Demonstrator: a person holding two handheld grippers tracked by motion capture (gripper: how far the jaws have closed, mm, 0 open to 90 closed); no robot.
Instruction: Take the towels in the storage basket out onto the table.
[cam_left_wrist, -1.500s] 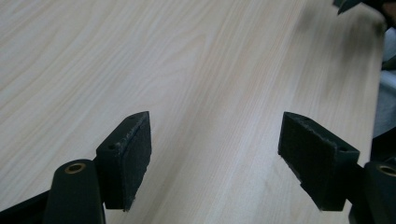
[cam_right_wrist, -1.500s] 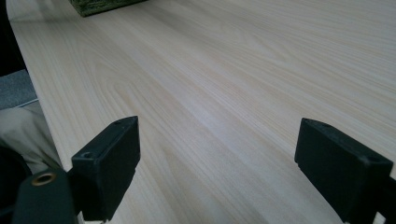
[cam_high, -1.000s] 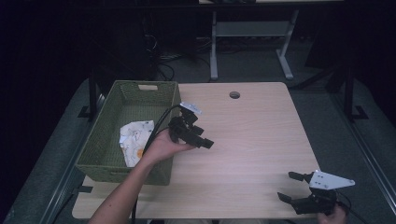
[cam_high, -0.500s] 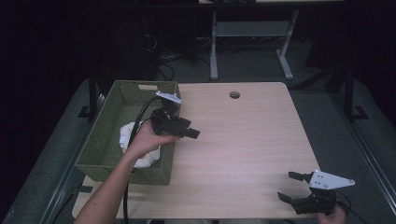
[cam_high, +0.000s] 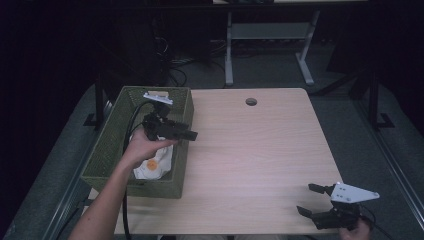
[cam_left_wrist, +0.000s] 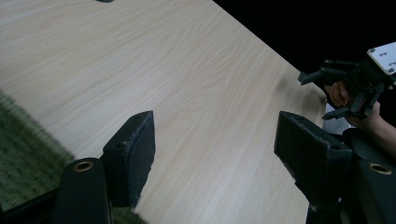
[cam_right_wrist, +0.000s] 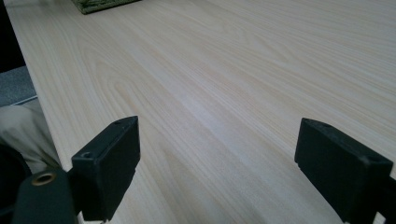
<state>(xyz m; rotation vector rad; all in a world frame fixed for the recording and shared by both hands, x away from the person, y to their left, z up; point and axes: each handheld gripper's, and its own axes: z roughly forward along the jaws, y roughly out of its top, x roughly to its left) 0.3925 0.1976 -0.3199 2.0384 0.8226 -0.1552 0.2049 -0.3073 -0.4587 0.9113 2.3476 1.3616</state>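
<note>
Left tongs (cam_high: 192, 135) hover spread and empty over the basket's (cam_high: 182, 150) right rim, likely having dropped the bag (cam_high: 152, 165); right tongs (cam_high: 310, 200) wait spread at the worktop's (cam_high: 250, 145) near-right corner.

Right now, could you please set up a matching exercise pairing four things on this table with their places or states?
Things:
1. left claw
2. right claw
3. white bag
4. round hole

Places or states:
A. inside the green basket
B. open, at the table's near right corner
C. in the tabletop near its far edge
D. open, above the basket's right rim

Pairs: 1-D, 2-B, 3-A, 4-C
</note>
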